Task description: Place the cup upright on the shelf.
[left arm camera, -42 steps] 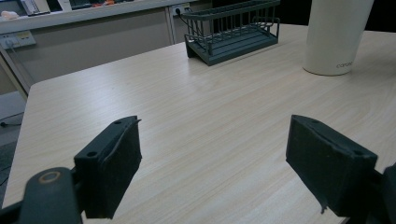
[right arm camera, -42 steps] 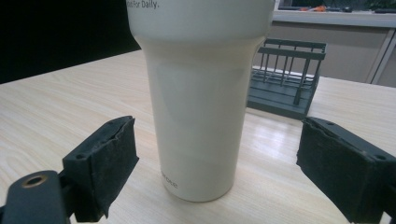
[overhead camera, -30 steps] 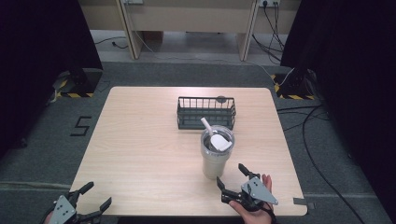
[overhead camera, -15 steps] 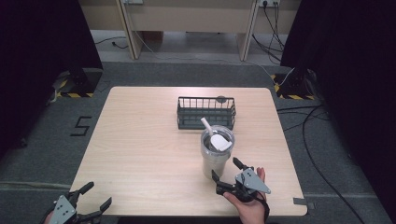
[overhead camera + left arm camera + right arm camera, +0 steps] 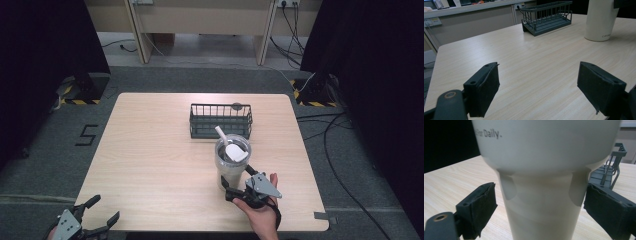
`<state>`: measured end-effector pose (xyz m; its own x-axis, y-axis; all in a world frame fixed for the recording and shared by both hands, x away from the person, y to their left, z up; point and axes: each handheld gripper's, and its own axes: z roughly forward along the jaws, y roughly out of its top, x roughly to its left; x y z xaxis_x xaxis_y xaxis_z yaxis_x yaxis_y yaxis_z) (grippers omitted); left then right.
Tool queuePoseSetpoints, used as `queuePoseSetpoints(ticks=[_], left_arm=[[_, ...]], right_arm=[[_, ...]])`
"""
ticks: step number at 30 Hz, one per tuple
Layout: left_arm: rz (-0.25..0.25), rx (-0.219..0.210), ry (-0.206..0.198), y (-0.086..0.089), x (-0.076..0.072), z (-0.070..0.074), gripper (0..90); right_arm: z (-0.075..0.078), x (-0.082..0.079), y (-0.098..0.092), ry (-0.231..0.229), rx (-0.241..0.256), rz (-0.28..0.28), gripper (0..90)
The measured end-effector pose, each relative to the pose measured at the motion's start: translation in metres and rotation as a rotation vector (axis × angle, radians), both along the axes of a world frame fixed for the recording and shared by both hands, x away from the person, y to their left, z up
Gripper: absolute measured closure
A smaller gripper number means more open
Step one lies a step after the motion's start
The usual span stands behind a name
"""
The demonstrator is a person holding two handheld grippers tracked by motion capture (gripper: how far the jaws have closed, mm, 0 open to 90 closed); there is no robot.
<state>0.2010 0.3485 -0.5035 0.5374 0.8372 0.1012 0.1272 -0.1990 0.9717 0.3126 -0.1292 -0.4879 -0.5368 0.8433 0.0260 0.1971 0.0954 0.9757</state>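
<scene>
Near the table's front right, my right gripper [image 5: 239,183] brackets the tumbler [image 5: 232,160] — 2 jaws spread wide, one pad [image 5: 477,211] clear of its wall, the other's contact unclear. From above, its lid and straw [image 5: 220,133] show. My left gripper [image 5: 97,215] gapes empty — basket [image 5: 547,16] ahead.

From my remote seat: right gripper [image 5: 236,183] sits low over the near right part of the table, held in a hand [image 5: 260,212] coming in from the bottom edge, wrist angled up and left. Its jaws stand wide apart, one each side of the tumbler [image 5: 544,182], neither pad pressing in. Left gripper [image 5: 101,210] hovers off the near left corner, jaws spread wide, nothing between them, pointed forward and right.
</scene>
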Motion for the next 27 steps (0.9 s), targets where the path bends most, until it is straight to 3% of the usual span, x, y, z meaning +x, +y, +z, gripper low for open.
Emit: queuePoseSetpoints(ticks=[12,21,27], left_arm=[[-0.003,-0.001,0.002,0.0,0.0,0.0,17.3],[-0.005,0.0,0.002,0.0,0.0,0.0,17.3],[-0.015,-0.003,-0.001,0.0,0.0,0.0,17.3]], right_arm=[[-0.001,0.013,0.009,0.005,-0.004,-0.016,6.7],[-0.003,0.021,0.022,0.002,-0.019,-0.06,4.3],[-0.006,0.024,0.022,-0.017,-0.032,-0.066,9.4]])
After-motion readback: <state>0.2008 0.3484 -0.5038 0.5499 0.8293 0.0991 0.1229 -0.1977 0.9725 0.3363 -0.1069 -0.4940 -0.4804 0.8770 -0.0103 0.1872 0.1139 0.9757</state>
